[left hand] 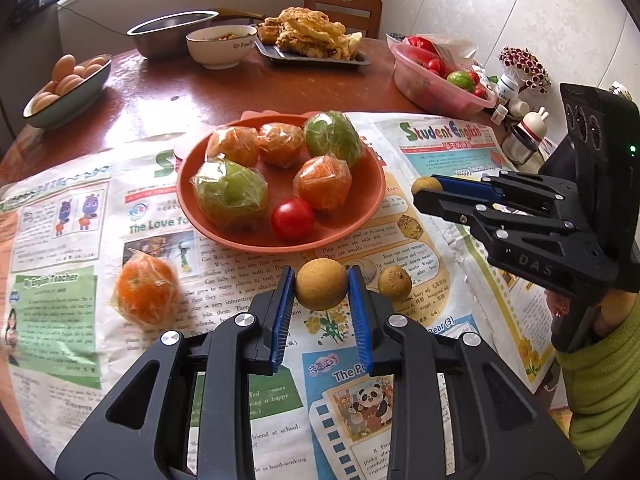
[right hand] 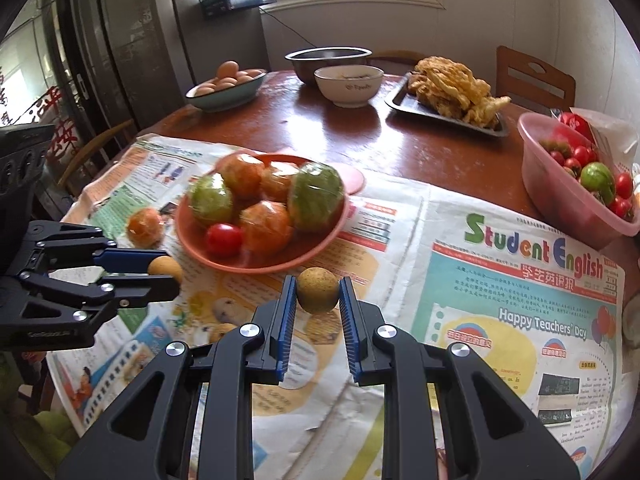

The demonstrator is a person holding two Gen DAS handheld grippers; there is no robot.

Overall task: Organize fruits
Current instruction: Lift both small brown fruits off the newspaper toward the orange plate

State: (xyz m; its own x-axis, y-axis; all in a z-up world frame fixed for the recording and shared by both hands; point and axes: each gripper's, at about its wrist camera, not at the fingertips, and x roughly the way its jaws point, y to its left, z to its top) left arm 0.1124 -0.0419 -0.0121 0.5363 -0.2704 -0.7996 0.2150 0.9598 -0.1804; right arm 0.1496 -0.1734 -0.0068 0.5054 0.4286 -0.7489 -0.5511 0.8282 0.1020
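My left gripper (left hand: 321,280) is shut on a brown longan (left hand: 321,285) just in front of the orange plate (left hand: 360,216). The plate holds wrapped oranges (left hand: 323,182), wrapped green fruits (left hand: 230,192) and a red tomato (left hand: 292,218). My right gripper (right hand: 318,290) is shut on another longan (right hand: 318,290), near the plate (right hand: 256,258); it also shows in the left wrist view (left hand: 424,188). A loose longan (left hand: 394,283) and a wrapped orange (left hand: 146,290) lie on the newspaper. The left gripper shows in the right wrist view (right hand: 166,270).
The newspaper (right hand: 500,320) covers the near part of a round wooden table (right hand: 400,144). A pink basin of tomatoes (right hand: 560,200), a tray of fried food (right hand: 452,96), a white bowl (right hand: 348,86), a steel bowl (right hand: 328,58) and a bowl of eggs (right hand: 226,88) stand behind.
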